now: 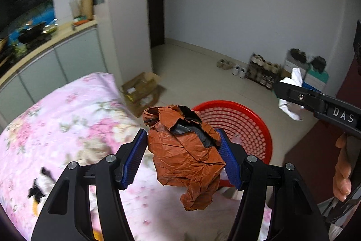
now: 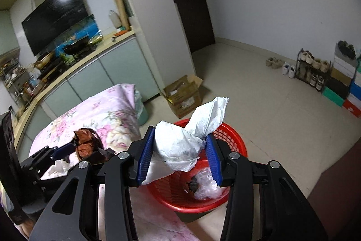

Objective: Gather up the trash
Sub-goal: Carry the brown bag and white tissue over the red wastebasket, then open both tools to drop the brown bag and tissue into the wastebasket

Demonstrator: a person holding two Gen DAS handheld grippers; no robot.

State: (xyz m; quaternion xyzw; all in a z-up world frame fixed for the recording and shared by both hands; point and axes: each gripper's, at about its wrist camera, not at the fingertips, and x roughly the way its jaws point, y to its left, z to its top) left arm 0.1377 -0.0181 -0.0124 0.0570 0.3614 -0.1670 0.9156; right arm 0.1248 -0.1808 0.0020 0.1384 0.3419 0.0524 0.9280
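My left gripper [image 1: 183,150] is shut on a crumpled orange-brown paper wad [image 1: 187,155] with black plastic inside, held above the bed edge in front of the red basket [image 1: 259,125]. My right gripper [image 2: 180,153] is shut on a crumpled white tissue wad [image 2: 182,143], held over the red basket [image 2: 234,139]. The basket holds a clear plastic wrap with a dark scrap [image 2: 203,186]. The right gripper with the tissue [image 1: 291,103] also shows at the right of the left wrist view. The left gripper with the orange wad [image 2: 84,146] shows at the left of the right wrist view.
A pink floral bedspread [image 1: 67,119] lies at the left, with black and white scraps [image 1: 38,189] on it. An open cardboard box [image 2: 182,96] stands on the floor beyond the bed. A shoe rack [image 2: 313,71] and stacked boxes [image 2: 343,85] line the far wall.
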